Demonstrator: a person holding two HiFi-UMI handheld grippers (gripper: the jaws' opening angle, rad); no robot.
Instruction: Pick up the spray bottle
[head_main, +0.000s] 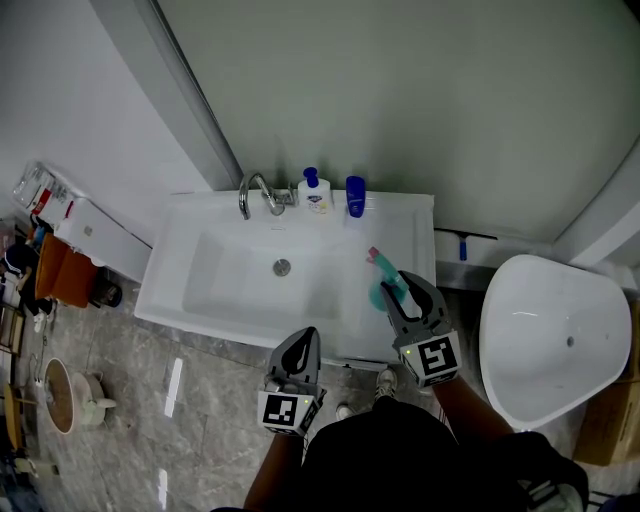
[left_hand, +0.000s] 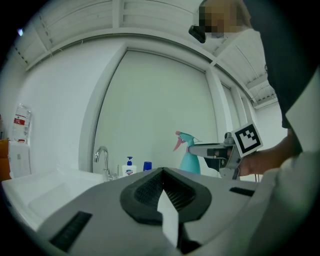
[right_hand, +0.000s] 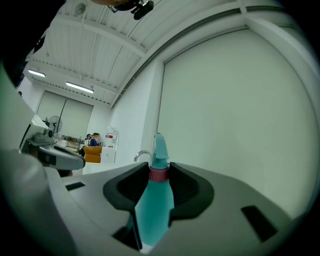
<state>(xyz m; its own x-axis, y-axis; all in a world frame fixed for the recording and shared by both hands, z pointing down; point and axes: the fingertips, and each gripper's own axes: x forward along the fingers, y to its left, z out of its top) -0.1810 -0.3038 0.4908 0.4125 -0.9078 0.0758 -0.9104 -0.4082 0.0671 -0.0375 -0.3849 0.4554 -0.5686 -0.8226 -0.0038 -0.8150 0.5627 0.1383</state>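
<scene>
Jaws, right gripper (right_hand: 156, 172): clamped on the teal spray bottle (right_hand: 152, 205). The dark pads press both sides of its body just below the pink collar. The bottle is upright, its head rising above the pads.

Jaws, left gripper (left_hand: 162, 172): together at the tips, nothing between them.

Spray bottle, position: in the head view it is over the right-hand ledge of the white sink (head_main: 170, 300), toward the front edge, with the pink nozzle turned toward the back of the sink. In the left gripper view the right gripper reaches in level from the right and grips the bottle beneath its trigger head. The bottle's base is hidden behind the left gripper's body, so contact with the ledge cannot be told.

Left gripper, position: just before the sink's front edge, left of the right gripper and apart from it, pointing toward the basin.

Sink fittings:
- Chrome faucet (head_main: 255, 192) at the back rim.
- Round drain (head_main: 282, 267) in the basin.
- White pump bottle (head_main: 314, 192) with a blue top, just right of the faucet.
- Blue container (head_main: 355, 196) next along. Both stand upright on the back rim, close together.

Surroundings:
- White toilet (head_main: 545, 340) right of the sink.
- Cardboard box (head_main: 608, 420) at the far right edge.
- Grey marbled floor (head_main: 130, 400).
- Orange item (head_main: 62, 275) left of the sink, kind not clear.
</scene>
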